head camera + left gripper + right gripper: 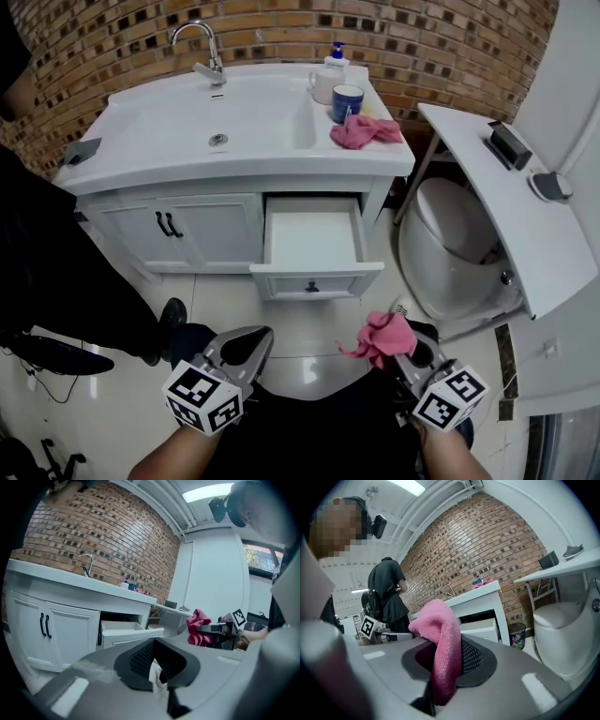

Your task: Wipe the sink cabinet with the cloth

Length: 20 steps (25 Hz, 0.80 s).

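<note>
Left gripper (251, 339) hovering low, jaws pressing together on nothing, white sink cabinet (211, 228) standing ahead (its drawer (314, 277) hanging open), right gripper (403, 341) pinching the pink cloth (380, 335) above the floor, well apart from the cabinet.

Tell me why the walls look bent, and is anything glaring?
Head view: sharp, evenly lit, white sink cabinet mildly bowed. Left gripper view: fisheye bends the brick wall, ceiling light glares, corners black. Right gripper view: same bowing; pink cloth crisp.
</note>
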Tool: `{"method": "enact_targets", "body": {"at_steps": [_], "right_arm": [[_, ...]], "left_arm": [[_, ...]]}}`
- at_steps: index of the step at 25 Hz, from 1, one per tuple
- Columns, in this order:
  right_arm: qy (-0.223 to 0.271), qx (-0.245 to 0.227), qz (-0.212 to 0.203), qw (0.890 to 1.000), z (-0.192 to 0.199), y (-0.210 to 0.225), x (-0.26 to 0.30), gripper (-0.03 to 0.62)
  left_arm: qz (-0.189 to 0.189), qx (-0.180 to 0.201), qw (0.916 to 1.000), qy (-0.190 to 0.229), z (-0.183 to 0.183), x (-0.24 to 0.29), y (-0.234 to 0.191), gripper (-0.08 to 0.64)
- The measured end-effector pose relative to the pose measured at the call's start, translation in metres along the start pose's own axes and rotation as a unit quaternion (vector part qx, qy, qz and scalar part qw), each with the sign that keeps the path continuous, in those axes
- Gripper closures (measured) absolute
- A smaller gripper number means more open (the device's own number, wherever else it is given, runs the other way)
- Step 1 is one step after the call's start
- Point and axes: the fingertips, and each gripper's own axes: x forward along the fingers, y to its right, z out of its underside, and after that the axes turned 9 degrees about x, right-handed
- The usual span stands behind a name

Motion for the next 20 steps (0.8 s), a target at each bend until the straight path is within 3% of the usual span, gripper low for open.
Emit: {"method": "enact_targets", "body": {"at_steps": [15, 20], "right_arm": [[-0.007, -0.023, 0.011, 1.0, 0.0042, 0.006, -0.0012, 0.515], [-0.003, -0.023, 0.012, 1.0, 0.0033, 0.0065, -0.0004, 0.515]], "left_arm": [[-0.003, 0.045, 0.9989, -0.012, 0.0023, 0.0034, 0.0047, 0.554], [0.006, 0.03, 0.9995, -0.01, 0.0039, 0.0044, 0.004, 0.554]]}}
